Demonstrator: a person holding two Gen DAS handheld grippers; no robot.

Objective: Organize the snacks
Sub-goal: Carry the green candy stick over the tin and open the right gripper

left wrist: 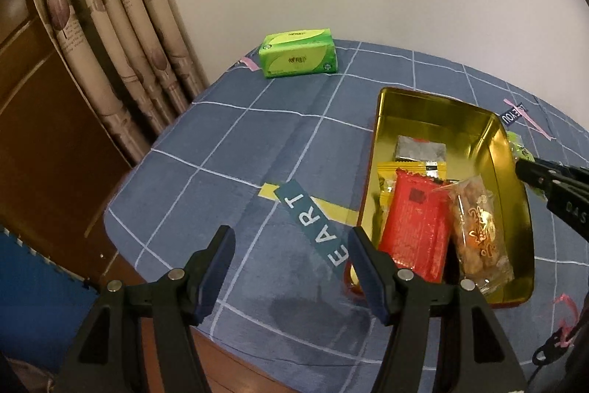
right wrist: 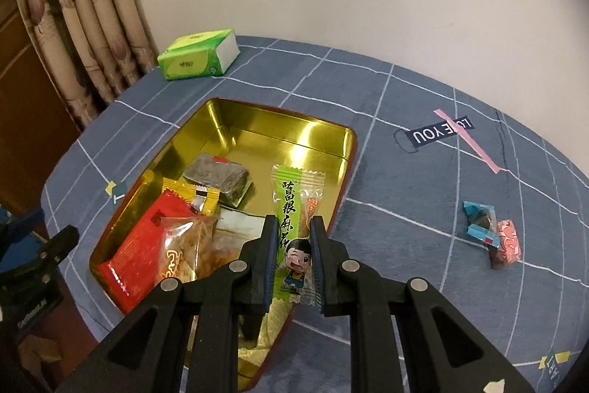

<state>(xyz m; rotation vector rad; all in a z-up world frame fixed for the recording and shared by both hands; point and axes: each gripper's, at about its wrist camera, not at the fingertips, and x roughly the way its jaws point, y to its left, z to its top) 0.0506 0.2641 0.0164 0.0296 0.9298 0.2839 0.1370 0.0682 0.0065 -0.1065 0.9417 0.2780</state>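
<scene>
A gold tin sits on the blue checked cloth, holding a red packet, a clear bag of fried snacks, a yellow packet and a dark wrapped block. My right gripper is shut on a green snack packet with a cartoon child, held above the tin's right side; it enters the left wrist view at the right edge. My left gripper stands open over bare cloth left of the tin, nothing between its fingers.
A green tissue pack lies at the back near the curtain. Two small candies, one blue and one pink, lie on the cloth to the right. The table edge drops off at the left.
</scene>
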